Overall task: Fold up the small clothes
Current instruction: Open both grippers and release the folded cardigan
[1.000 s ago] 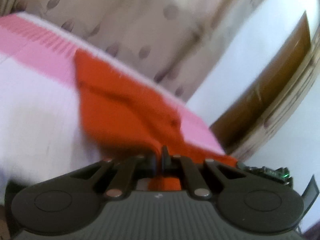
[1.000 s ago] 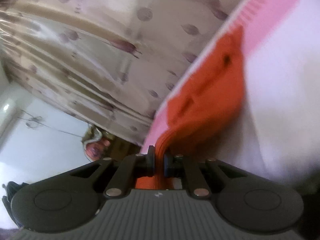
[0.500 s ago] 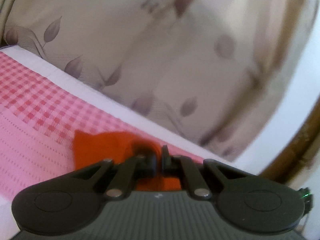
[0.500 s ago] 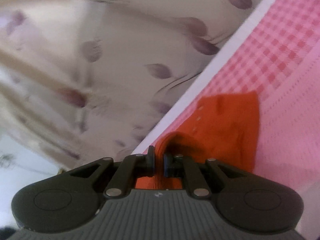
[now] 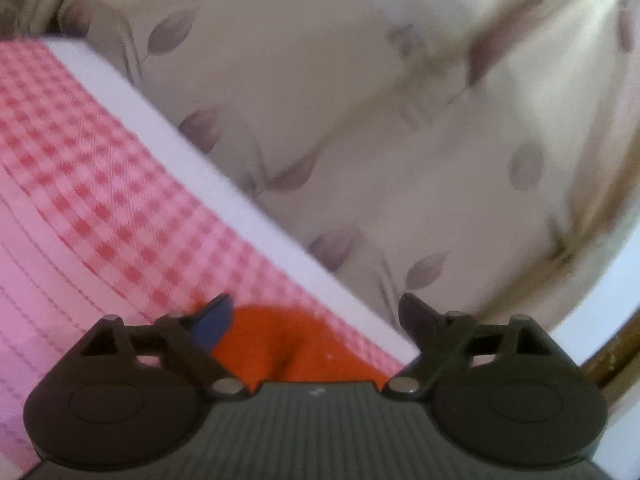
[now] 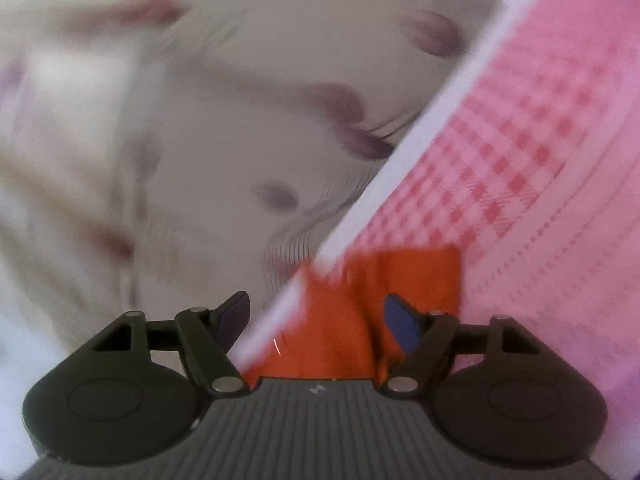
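The left claw (image 5: 316,312) has its jaws spreading at this moment, the blue-padded finger and the dark one standing wide apart, with the orange garment (image 5: 288,348) lying low between them but pressed by neither pad. The right claw (image 6: 316,312) is opening too; its fingers stand well apart, and the orange garment (image 6: 360,312) lies in the gap, brushing or passing just beside the blue pad (which of the two I cannot tell), not pinched.

The cloth lies on a bed covered by a pink sheet with a red gingham band (image 5: 100,208), close to the bed's far edge, where a white border (image 5: 224,184) runs in front of a beige curtain printed with leaves (image 5: 360,120). In the right wrist view the garment reaches up to that white border and partly covers it.

The step in hand looks like the release that ends a fold: both ends of the garment set down near the far edge and let go. The next move would call for drawing both claws back clear of the cloth without dragging it, then either smoothing the fold or taking a fresh pair of corners for another fold.

What kind of garment it is cannot be told; only its near part shows. Judging from the straight side edge in the right wrist view, its long axis seems to run along the bed's far edge, from one claw towards the other, though that remains uncertain.
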{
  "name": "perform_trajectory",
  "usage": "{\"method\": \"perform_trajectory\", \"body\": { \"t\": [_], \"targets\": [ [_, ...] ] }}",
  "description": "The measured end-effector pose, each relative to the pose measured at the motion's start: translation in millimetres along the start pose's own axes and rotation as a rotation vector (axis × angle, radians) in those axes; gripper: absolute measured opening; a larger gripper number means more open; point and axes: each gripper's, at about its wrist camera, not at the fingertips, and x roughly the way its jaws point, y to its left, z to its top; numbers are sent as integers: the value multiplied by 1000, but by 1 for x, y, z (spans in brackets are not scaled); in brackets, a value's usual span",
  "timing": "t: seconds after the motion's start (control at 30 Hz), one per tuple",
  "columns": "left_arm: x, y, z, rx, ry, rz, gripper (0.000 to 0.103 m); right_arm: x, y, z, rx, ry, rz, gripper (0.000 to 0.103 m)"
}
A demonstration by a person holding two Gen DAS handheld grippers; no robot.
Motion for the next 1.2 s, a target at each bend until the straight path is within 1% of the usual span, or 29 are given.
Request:
{"method": "perform_trajectory", "body": {
  "t": [0.07,0.13,0.2,0.23,0.27,0.3,0.33,0.37,0.4,0.43,0.47,0.5,0.53,0.6,0.63,0.67,0.77,0.8,0.87,0.9,0.93,0.97,1.0,1.03,1.07,1.1,1.13,1.17,1.2],
  "targets": [
    [-20,-1,-6,50,41,0,90,-18,21,-23,-175,89,-41,75],
    [-38,0,-20,132,106,11,90,-31,34,-49,-329,141,-101,75],
    [-55,7,-39,166,154,17,90,-34,33,-71,-400,209,-126,75],
    [-60,13,-48,154,185,10,90,-33,33,-79,-412,225,-133,75],
    [-64,19,-57,129,220,-7,90,-31,31,-88,-424,235,-131,71],
    [-66,24,-66,105,254,-28,90,-27,32,-92,-436,243,-130,49],
    [-67,26,-74,98,264,-38,89,-23,34,-95,-453,258,-140,18],
    [-69,26,-82,109,251,-34,85,-21,37,-96,-461,263,-152,17],
    [-70,25,-87,123,239,-39,77,-26,41,-96,-458,261,-150,16],
    [-69,22,-91,132,257,-54,41,-29,45,-95,-459,255,-146,16],
    [-63,19,-94,156,298,-46,12,-33,51,-95,-482,242,-155,16],
    [-58,15,-97,212,315,-11,12,-36,54,-93,-501,231,-163,16],
    [-58,12,-99,247,316,-12,11,-40,57,-88,-514,225,-165,15],
    [-59,9,-94,292,326,-1,10,-49,62,-75,-542,216,-199,13],
    [-63,11,-90,311,312,20,9,-51,61,-68,-551,226,-216,11],
    [-67,15,-83,315,291,42,8,-53,61,-62,-557,240,-229,10],
    [-81,45,-60,246,228,144,5,-57,55,-60,-591,295,-276,8],
    [-85,54,-55,229,227,153,5,-58,51,-61,-585,308,-279,8],
    [-95,59,-55,248,218,155,5,-58,38,-63,-520,352,-242,8],
    [-100,57,-55,255,204,139,5,-57,33,-66,-513,355,-253,8],
    [-102,56,-55,236,208,83,5,-56,29,-68,-504,356,-265,10],
    [-103,54,-54,212,225,34,5,-57,22,-67,-461,354,-238,12],
    [-102,49,-55,214,231,16,7,-59,18,-64,-409,349,-203,21],
    [-100,42,-55,231,223,16,11,-63,16,-61,-368,320,-197,44],
    [-98,36,-55,241,215,7,23,-68,16,-59,-347,287,-206,53],
    [-94,32,-54,234,216,-8,35,-73,18,-57,-340,254,-210,58],
    [-89,29,-51,216,220,-5,69,-79,22,-56,-341,214,-205,56],
    [-85,27,-49,197,212,6,91,-86,27,-56,-346,163,-196,56],
    [-83,25,-47,186,185,-2,92,-92,35,-57,-358,109,-174,56]
  ]
}}
